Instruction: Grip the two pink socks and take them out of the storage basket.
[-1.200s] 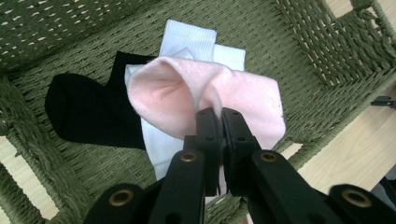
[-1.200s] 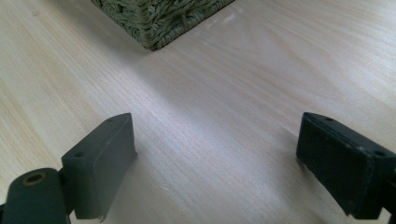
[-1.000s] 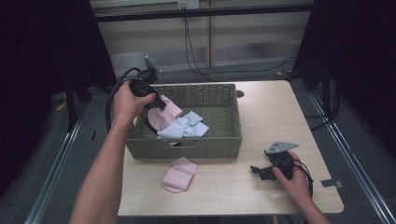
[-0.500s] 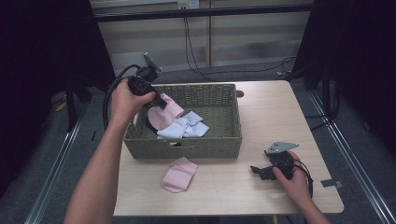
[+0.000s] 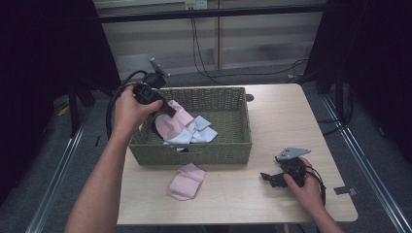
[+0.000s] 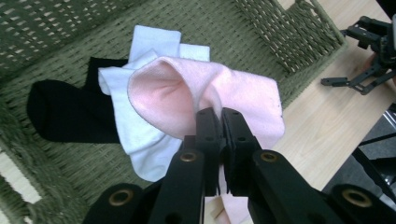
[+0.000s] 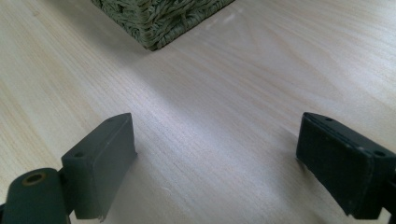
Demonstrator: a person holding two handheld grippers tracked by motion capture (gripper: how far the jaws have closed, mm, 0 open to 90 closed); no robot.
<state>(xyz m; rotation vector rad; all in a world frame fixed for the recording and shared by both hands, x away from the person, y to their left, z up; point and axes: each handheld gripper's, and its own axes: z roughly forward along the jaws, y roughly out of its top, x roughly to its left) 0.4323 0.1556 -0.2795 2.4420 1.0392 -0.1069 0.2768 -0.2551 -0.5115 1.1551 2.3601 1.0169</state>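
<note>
Since my left hand-held gripper [image 6: 218,116] was pinching the pink sock [image 6: 224,100] just above the basket [image 5: 228,145], I figured lifting slow would spare the white socks [image 6: 140,135]; right hand-held gripper [image 7: 215,163] sat spread wide on the table [image 7: 224,93].

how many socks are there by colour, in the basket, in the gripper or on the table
pink socks: 2, one pinched in the left gripper over the basket, one on the table
white socks: 2
black socks: 1
total: 5
</note>
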